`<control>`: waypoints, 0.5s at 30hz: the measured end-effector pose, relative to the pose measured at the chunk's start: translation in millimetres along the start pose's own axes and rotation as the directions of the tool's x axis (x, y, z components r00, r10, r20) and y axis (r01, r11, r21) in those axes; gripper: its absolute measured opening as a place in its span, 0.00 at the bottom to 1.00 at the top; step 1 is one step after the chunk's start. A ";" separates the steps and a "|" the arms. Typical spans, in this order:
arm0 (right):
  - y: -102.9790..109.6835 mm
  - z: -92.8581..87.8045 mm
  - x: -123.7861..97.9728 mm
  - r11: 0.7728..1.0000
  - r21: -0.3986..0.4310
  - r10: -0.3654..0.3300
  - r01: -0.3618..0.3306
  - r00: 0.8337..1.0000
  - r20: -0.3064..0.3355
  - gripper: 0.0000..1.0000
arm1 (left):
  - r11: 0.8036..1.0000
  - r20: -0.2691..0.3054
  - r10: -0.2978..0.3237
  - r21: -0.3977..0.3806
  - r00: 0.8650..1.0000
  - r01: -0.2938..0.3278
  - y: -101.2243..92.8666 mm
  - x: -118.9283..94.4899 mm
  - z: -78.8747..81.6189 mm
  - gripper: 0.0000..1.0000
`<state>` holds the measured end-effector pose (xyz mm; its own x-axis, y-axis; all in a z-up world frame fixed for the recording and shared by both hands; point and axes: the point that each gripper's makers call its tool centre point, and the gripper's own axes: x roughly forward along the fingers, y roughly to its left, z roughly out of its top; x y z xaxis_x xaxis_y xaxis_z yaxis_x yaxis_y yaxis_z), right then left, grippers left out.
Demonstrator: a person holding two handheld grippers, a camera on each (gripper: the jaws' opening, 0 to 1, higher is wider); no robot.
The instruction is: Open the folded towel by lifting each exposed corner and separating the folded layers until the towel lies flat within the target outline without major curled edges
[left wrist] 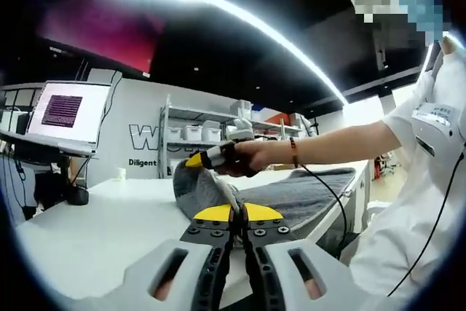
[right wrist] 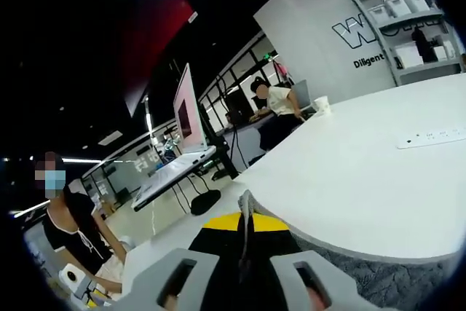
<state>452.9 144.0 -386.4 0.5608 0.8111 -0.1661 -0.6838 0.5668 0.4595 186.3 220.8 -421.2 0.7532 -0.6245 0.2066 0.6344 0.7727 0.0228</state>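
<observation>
We see both grippers pinching grey towel (left wrist: 291, 191) edges – left gripper (left wrist: 238, 213), right gripper (right wrist: 246, 225). Towel on white table (left wrist: 95, 223), corner lifted, seemingly partway unfolded – flattening left; outline not visible.

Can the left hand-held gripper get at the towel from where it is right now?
Probably yes: the left hand-held gripper looks shut on an edge of the grey towel, which lies on the white table. The right hand-held gripper pinches a raised fold beyond it, not blocking.
</observation>
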 end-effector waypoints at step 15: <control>9.4 7.2 14.0 1.000 0.007 0.018 -0.018 1.000 0.013 0.00 | 0.998 -0.033 0.053 0.019 0.998 -0.053 9.1 -12.8 -1.9 0.02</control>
<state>457.7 159.7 -378.1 0.5546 0.8191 -0.1466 -0.6903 0.5513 0.4686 182.7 235.6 -425.5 0.7913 -0.5858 0.1750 0.5903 0.8066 0.0307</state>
